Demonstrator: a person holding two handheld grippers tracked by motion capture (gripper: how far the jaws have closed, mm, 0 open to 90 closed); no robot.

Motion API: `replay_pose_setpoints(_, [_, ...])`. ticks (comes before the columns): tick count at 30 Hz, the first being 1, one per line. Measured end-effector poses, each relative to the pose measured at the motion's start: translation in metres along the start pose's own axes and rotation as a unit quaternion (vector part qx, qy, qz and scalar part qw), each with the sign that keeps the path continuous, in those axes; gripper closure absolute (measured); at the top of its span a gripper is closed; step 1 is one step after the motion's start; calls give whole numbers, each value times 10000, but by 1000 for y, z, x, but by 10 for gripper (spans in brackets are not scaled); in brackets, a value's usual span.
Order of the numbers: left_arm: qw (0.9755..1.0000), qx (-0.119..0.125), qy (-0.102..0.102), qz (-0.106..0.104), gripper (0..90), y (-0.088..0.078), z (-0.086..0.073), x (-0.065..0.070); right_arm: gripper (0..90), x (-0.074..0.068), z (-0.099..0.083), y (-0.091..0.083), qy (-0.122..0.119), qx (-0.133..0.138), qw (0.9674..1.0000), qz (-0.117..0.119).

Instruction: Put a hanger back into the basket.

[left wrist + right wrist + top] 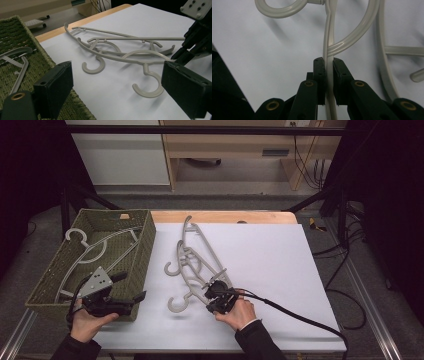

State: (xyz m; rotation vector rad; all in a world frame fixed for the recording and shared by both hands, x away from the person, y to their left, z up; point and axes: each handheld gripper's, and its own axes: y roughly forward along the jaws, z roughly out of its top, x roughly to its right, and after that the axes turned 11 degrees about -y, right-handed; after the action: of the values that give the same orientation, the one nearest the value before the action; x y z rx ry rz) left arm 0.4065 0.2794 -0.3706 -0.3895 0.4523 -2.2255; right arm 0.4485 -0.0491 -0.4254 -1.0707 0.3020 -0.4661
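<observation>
Right gripper (214, 296): clamping its black jaws on a slim, smooth grey plastic hanger (192, 287), lower centre.
Left gripper (131, 287): holding its jaws apart beside the woven green basket (142, 247).

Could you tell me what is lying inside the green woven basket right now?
One grey hanger lies inside the basket, its hook over the far-left rim. The near wall and left gripper hide the near floor.

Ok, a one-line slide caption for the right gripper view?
Right gripper clamped on a grey hanger's arm above the white sheet.
</observation>
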Motion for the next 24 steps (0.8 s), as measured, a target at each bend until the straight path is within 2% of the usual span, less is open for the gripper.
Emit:
replay_pose_setpoints(1, [10000,2,11,11,102,0,0,0,826,1,1,-4,35,23,10000,61])
replay_pose_setpoints(2, [10000,3,13,14,102,-1,0,0,826,3,0,-8,-55,53,9999,72])
replay_pose_setpoints(3, [10000,7,21,21,102,-1,0,0,826,3,0,-12,24,88,9999,128])
replay_pose_setpoints(7, [9999,-3,110,21,103,-2,1,1,827,8,-2,-27,-68,244,9992,297])
replay_pose_setpoints(13, [9991,-85,425,5,103,-3,2,4,826,14,-8,-51,-193,485,9969,588])
replay_pose_setpoints(14, [9989,-96,467,-15,103,-2,3,5,826,15,-11,-59,-263,558,9957,692])
replay_pose_setpoints(15, [9986,-111,516,-26,103,-2,3,7,826,15,-11,-59,-263,558,9957,692])
replay_pose_setpoints(18, [9973,-164,715,-61,103,-2,5,12,825,16,-15,-70,-305,653,9936,870])
replay_pose_setpoints(21, [9946,-286,998,-81,103,1,7,19,825,16,-21,-78,-331,744,9914,1019])
replay_pose_setpoints(24, [9917,-380,1223,-141,103,5,9,27,825,15,-26,-84,-390,742,9908,1059])
